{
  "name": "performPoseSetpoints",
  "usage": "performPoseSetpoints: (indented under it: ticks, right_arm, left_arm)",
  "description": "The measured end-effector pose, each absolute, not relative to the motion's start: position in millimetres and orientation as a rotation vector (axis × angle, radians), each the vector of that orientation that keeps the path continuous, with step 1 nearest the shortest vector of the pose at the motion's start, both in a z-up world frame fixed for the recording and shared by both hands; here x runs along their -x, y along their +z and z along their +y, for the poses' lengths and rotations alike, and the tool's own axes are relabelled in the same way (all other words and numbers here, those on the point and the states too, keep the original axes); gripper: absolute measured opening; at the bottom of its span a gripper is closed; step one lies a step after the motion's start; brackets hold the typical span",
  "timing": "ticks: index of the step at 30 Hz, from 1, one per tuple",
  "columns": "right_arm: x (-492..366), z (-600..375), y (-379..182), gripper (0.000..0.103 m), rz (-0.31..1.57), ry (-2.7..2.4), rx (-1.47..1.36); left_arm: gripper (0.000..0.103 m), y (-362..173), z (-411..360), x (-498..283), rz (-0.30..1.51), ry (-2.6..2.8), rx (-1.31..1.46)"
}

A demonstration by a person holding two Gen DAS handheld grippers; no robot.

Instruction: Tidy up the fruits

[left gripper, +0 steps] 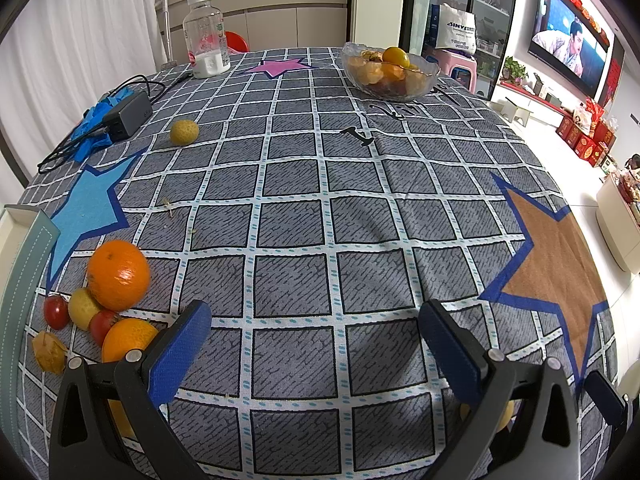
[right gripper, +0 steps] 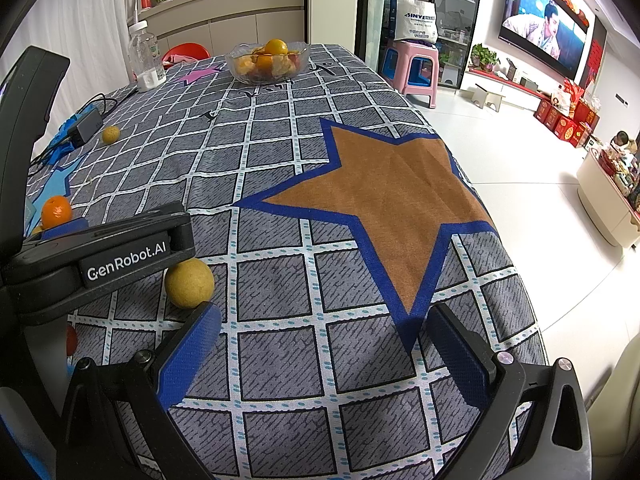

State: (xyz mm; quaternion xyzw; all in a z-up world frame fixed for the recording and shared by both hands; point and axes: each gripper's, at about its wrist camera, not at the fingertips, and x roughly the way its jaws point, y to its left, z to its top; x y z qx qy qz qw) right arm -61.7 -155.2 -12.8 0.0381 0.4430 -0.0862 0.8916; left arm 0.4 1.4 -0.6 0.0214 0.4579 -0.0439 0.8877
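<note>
Hovering wide-open left gripper (left gripper: 315, 322), fruit cluster (left gripper: 100, 304) near table edge (left gripper: 28, 248)

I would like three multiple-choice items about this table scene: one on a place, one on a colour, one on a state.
1. Where is the glass bowl?
A. far end of the table
B. under the left gripper
C. on the floor

2. What colour is the star ahead of the right gripper?
A. pink
B. brown
C. green

3. How is the left gripper?
A. shut on an orange
B. shut, empty
C. open, empty

Key: 1 A, it stands far off near the bottle; 2 B, brown with a blue edge; 3 C, fingers apart, only cloth between.
</note>
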Motion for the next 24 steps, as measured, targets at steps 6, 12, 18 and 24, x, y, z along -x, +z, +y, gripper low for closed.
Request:
performPoseSetpoints:
  ticks: [6, 12, 18, 24]
  right_arm:
    - [61.6, -155.2, -12.7, 0.103, 0.919, -0.179, -0.079]
    - [61.7, -155.2, -12.6, 0.103, 0.920, -0.179, -0.079]
    - [61.7, -155.3, -12.7, 0.103, 0.919, -0.179, -0.079]
    - [61.6, -155.2, -12.8, 0.103, 0.919, -0.179, -0.079]
  left_arm:
    - [0.103, -0.6, 1.2, -0.4, 0.952, -0.091, -0.045]
    - [0.103, 4.1, 6.5, 2.6, 0.978, -0.139, -0.084]
    - [0.103, 42.2, 51.8, 57.0, 0.844, -0.165, -0.106]
    - [0.103, 30.5, 114.0, 85.7, 0.870, -0.134, -0.059]
